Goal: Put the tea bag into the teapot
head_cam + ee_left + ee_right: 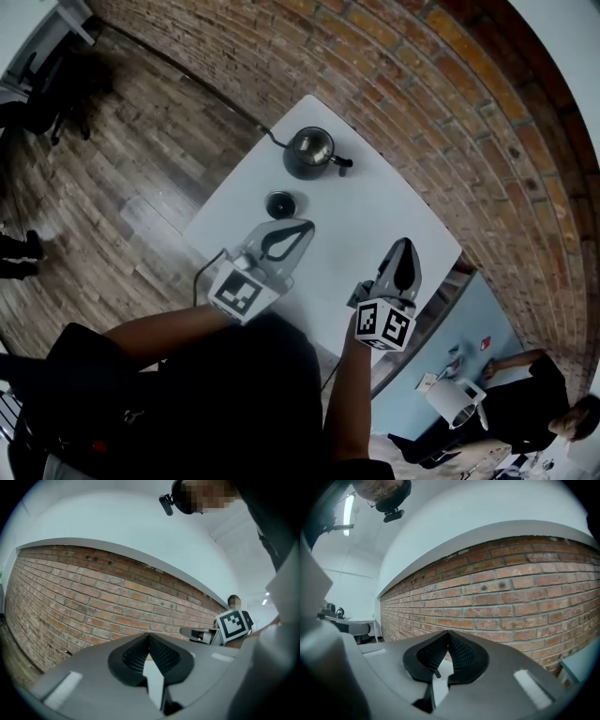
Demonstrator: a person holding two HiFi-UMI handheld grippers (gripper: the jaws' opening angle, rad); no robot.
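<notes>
A dark metal teapot (312,150) with a thin spout stands at the far end of the white table (375,202). Its round lid (279,202) lies on the table a little nearer to me. My left gripper (305,227) hovers just short of the lid, its jaws shut with nothing between them. My right gripper (405,246) is over the table's right part, also shut, pads meeting at the tips (448,633). No tea bag shows in any view. The left gripper view looks level at the brick wall, with the right gripper (194,633) at its right.
A brick wall (450,103) runs behind and to the right of the table. Wooden floor (122,178) lies on the left. At lower right a person (534,394) sits by a light blue surface with a white cup (457,398).
</notes>
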